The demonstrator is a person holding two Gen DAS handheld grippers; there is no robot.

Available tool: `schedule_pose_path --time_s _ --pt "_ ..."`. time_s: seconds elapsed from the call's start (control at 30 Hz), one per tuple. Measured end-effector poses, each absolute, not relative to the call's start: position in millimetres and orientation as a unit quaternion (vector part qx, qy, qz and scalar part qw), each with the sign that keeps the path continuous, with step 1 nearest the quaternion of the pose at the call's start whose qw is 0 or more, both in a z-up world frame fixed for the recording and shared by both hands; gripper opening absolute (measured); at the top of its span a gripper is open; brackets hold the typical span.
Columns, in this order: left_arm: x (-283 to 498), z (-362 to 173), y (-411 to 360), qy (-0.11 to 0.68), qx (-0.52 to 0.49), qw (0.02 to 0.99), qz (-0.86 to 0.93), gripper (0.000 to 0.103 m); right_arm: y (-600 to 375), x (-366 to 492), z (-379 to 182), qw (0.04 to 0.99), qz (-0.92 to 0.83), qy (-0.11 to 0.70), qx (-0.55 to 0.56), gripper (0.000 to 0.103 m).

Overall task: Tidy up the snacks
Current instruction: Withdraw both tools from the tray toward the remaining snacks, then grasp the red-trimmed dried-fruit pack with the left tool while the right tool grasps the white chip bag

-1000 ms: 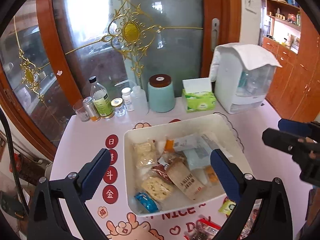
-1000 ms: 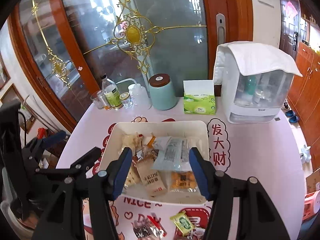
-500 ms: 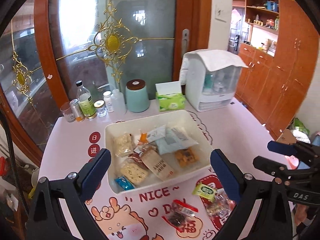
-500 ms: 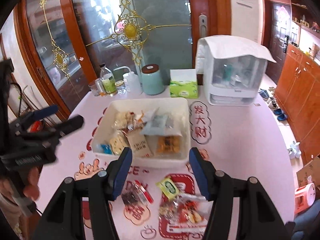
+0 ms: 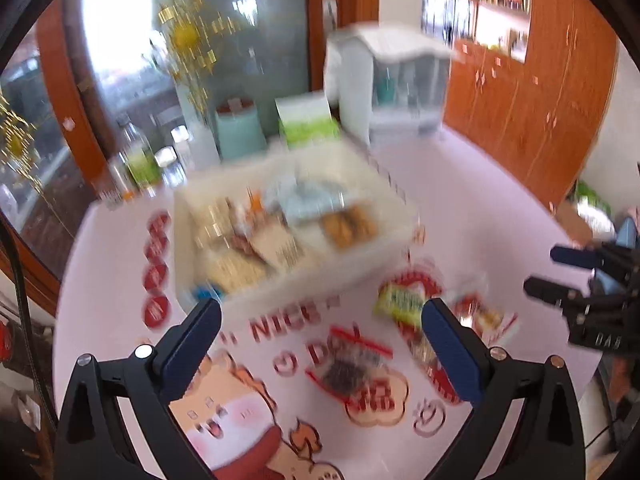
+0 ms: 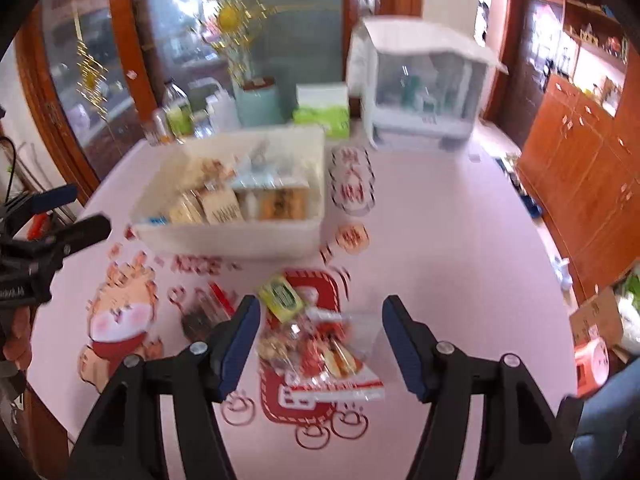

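A white bin [image 5: 280,280] [image 6: 240,236] holding several snack packets stands mid-table. In front of it lie loose snacks: a yellow-green packet [image 5: 398,300] [image 6: 282,294], a dark packet with red ends [image 5: 348,368] [image 6: 200,314], and a clear bag of mixed snacks [image 6: 324,354] [image 5: 476,320]. My left gripper [image 5: 320,344] is open and empty above the dark packet. My right gripper [image 6: 320,336] is open and empty, its fingers either side of the clear bag. Both views are blurred.
At the table's back stand bottles and jars [image 6: 176,116], a teal canister [image 6: 258,100], a green tissue box [image 6: 322,110] and a white cabinet-like box [image 6: 420,92]. A glass door is behind, wooden cupboards [image 6: 580,184] to the right.
Both grippers have pulled back from the bin toward the front of the table and lowered. The loose snacks now lie between their fingers. Both stay open.
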State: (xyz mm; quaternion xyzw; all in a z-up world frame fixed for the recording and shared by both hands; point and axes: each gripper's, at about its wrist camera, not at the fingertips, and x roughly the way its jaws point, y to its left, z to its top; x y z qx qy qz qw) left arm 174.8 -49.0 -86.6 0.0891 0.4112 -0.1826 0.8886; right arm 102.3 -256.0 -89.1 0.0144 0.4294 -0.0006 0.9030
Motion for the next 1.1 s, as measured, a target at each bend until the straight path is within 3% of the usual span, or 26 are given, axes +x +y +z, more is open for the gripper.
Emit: schedule_pose_path --time_s 0.3,0.63,0.8,0.9,1.1 --pt "193 -199 -63 0.507 0.110 0.837 -0.174 0.100 -294 125 -176 0.860 -0.036 0.502 0.083 0.064" --pt "209 -244 -78 0.537 0.123 0.817 -0.173 0.100 -300 155 -218 0.829 0.010 0.542 0.140 0.066" --pt "212 -256 -85 0.549 0.121 0.807 -0.179 0.086 -296 163 -224 0.827 0.019 0.545 0.137 0.073" --pt "214 -259 -88 0.549 0.118 0.808 -0.178 0.085 -299 166 -230 0.817 0.038 0.553 0.158 0.073" --pt "211 -259 -87 0.546 0.115 0.810 -0.181 0.065 -292 168 -240 0.810 0.033 0.570 0.132 0.072"
